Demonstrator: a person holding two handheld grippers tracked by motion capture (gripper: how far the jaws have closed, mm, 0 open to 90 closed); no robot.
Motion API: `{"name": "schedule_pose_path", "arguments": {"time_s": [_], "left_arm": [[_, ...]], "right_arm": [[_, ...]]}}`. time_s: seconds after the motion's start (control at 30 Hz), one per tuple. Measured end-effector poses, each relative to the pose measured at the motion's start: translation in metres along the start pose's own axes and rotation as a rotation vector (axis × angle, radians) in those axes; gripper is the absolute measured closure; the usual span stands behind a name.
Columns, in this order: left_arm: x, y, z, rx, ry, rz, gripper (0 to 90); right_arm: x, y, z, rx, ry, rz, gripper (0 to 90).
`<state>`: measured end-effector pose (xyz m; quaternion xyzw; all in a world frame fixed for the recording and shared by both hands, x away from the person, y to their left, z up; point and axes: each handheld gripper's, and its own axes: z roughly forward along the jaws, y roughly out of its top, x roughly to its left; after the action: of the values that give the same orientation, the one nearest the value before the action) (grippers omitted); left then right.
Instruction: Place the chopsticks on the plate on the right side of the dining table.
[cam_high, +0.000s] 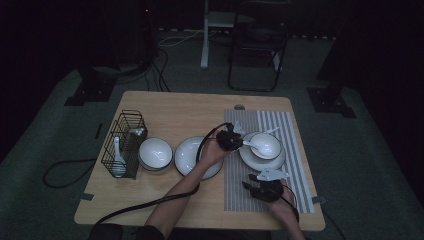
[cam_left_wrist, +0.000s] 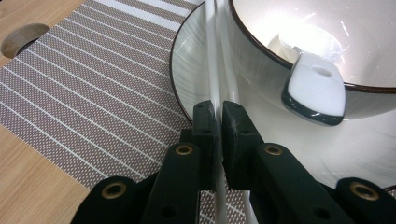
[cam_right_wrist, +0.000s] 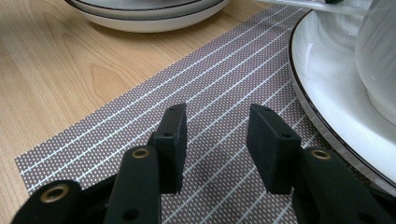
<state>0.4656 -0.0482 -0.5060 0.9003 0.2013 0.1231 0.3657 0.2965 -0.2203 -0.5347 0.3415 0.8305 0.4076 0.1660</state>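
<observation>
Wooden table (cam_high: 165, 107) with wire rack (cam_high: 123, 144), bowl (cam_high: 155, 153), plate (cam_high: 192, 155) and striped placemat (cam_high: 285, 125)

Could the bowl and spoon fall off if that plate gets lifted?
Maybe. The left gripper pinches only the thin rim of the plate, so it could slip or tip. The bowl stands loose on it, and the spoon sticks out over its edge. The right gripper is open, supporting nothing.
</observation>
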Motion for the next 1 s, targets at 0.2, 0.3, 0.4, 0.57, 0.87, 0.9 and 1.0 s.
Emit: {"name": "schedule_pose_path", "arguments": {"time_s": [0.2, 0.3, 0.4, 0.57, 0.87, 0.9, 1.0], "left_arm": [[0.0, 0.0, 0.0, -0.002, -0.001, 0.0, 82.8], [0.0, 0.0, 0.0, -0.001, -0.003, -0.002, 82.4], [0.0, 0.0, 0.0, 0.001, -0.004, -0.001, 82.4], [0.0, 0.0, -0.002, -0.004, -0.004, 0.002, 82.1], [0.0, 0.001, -0.01, -0.024, -0.005, -0.007, 81.4], [0.001, 0.0, -0.012, -0.034, -0.009, -0.014, 81.4], [0.002, 0.0, -0.014, -0.036, -0.007, -0.015, 81.2]], "right_arm": [[0.0, 0.0, 0.0, 0.0, -0.002, 0.001, 57.7], [0.0, 0.0, 0.0, 0.0, -0.003, 0.001, 57.7], [0.0, 0.0, 0.0, 0.0, -0.002, 0.002, 57.7], [0.0, 0.0, 0.0, 0.0, -0.003, 0.001, 57.7], [0.0, 0.0, -0.001, -0.001, -0.004, 0.0, 57.7], [0.0, 0.0, -0.001, -0.001, -0.004, 0.001, 57.7], [0.0, 0.0, -0.001, -0.002, -0.004, 0.001, 57.7]]}}
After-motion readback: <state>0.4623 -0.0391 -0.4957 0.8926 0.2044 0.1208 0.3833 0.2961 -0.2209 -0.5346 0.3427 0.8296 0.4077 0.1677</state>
